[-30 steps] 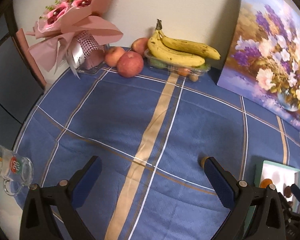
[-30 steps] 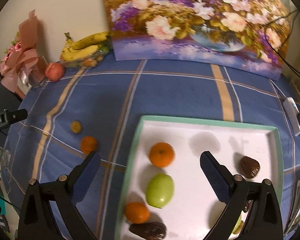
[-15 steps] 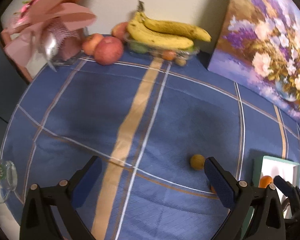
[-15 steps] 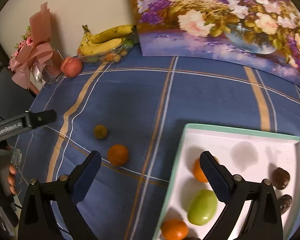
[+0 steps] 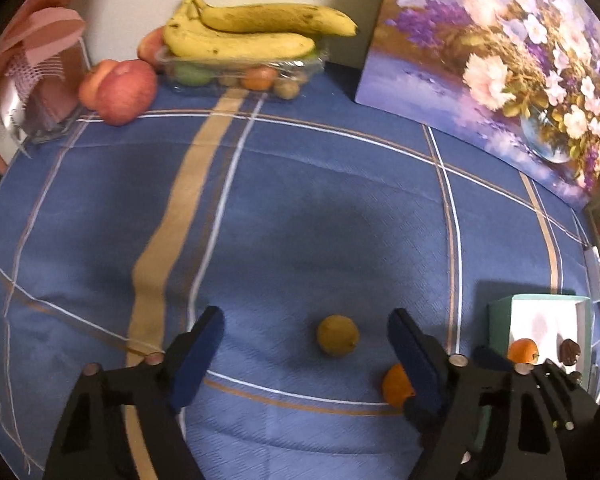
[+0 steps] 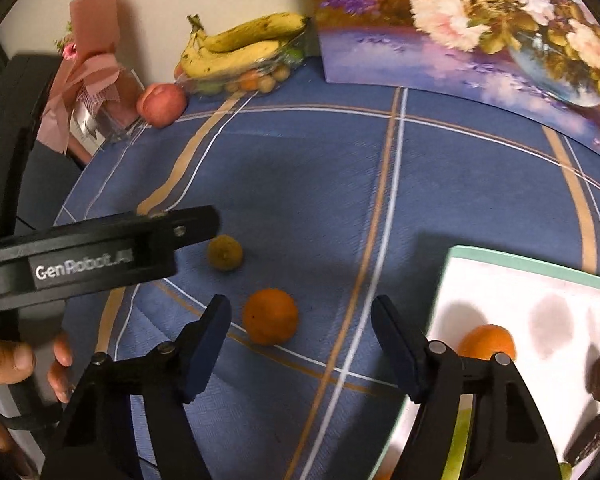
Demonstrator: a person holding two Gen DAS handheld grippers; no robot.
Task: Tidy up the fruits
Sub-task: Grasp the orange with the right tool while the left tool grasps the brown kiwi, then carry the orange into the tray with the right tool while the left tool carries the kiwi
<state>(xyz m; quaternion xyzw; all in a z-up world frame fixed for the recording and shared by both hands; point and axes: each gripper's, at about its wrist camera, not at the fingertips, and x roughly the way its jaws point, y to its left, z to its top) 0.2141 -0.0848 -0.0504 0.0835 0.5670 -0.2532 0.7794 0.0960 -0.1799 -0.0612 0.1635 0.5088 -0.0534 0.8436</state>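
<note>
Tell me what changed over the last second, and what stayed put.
Both grippers came down toward the two loose fruits on the blue cloth. The left gripper now frames the yellowish fruit, the right gripper the orange. Both sets of jaws are closing, but neither presses on its fruit yet. Nothing was picked up or let go. The bananas, apples and tray stayed put.
</note>
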